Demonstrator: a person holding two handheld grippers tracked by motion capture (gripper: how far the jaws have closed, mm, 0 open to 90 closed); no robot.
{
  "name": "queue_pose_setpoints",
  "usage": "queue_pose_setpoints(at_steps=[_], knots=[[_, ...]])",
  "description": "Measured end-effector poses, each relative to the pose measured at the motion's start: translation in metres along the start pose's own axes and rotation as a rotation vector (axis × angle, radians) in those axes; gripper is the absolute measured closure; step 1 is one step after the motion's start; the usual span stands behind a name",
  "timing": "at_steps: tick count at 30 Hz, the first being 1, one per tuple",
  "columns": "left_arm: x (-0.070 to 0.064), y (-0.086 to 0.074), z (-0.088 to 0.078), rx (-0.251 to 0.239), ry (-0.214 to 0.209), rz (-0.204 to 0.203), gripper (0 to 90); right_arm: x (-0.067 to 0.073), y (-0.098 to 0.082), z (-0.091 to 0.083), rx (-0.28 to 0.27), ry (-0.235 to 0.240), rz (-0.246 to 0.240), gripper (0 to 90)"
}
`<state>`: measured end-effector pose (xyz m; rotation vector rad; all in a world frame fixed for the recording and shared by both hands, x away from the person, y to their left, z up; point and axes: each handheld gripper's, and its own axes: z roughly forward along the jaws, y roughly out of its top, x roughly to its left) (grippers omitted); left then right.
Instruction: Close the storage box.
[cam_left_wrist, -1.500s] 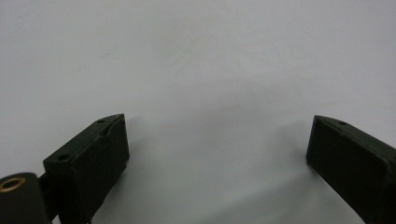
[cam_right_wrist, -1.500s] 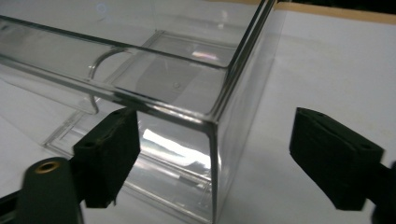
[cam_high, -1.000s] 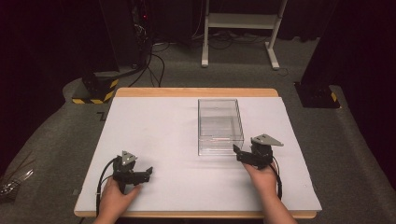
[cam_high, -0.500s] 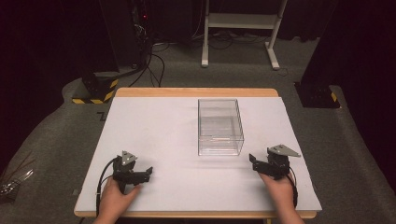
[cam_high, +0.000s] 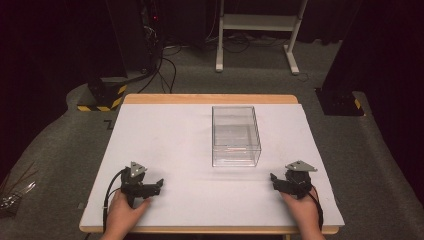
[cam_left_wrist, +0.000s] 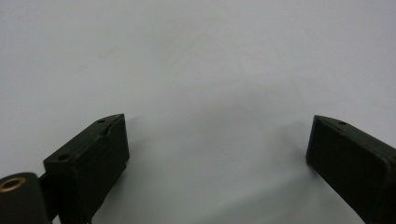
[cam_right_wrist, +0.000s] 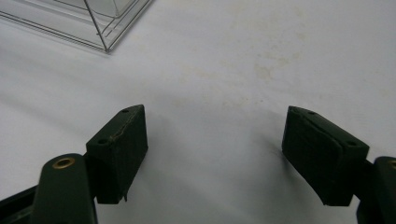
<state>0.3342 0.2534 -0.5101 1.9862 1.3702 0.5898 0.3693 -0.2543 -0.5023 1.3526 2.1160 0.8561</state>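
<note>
A clear plastic box (cam_high: 236, 136) stands empty on the white table cover (cam_high: 170, 135), a little right of the middle. My left gripper (cam_high: 159, 184) rests near the front left, jaws wide apart over bare cover (cam_left_wrist: 219, 119). Near the front right, my right gripper (cam_high: 273, 179) lies low, pointing left toward the middle. Its jaws (cam_right_wrist: 215, 109) are closing with nothing between them. In the right gripper view, a corner of the clear box (cam_right_wrist: 100, 18) shows at the top left, well clear of the jaws.
The table's wooden edge (cam_high: 210, 99) borders the cover at the back. On the floor beyond stand a white frame (cam_high: 255, 22), a yellow-and-black striped base (cam_high: 102, 95) and a black base (cam_high: 340, 102). Cables (cam_high: 165, 65) trail behind.
My right gripper has drawn back from the box's front right corner toward the front right of the table and sunk lower. The left gripper has kept still.
</note>
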Motion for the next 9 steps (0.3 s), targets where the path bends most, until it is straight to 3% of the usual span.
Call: queue_pose_setpoints(at_steps=[3, 9], knots=[[0.0001, 0.0000, -0.0001, 0.001, 0.001, 0.002, 6.1, -0.0028, 0.0001, 0.0006, 0.010, 0.023, 0.027, 22.6], [0.0001, 0.0001, -0.0001, 0.001, 0.001, 0.003, 6.1, -0.0029, 0.0002, 0.0008, 0.011, 0.024, 0.028, 22.9]])
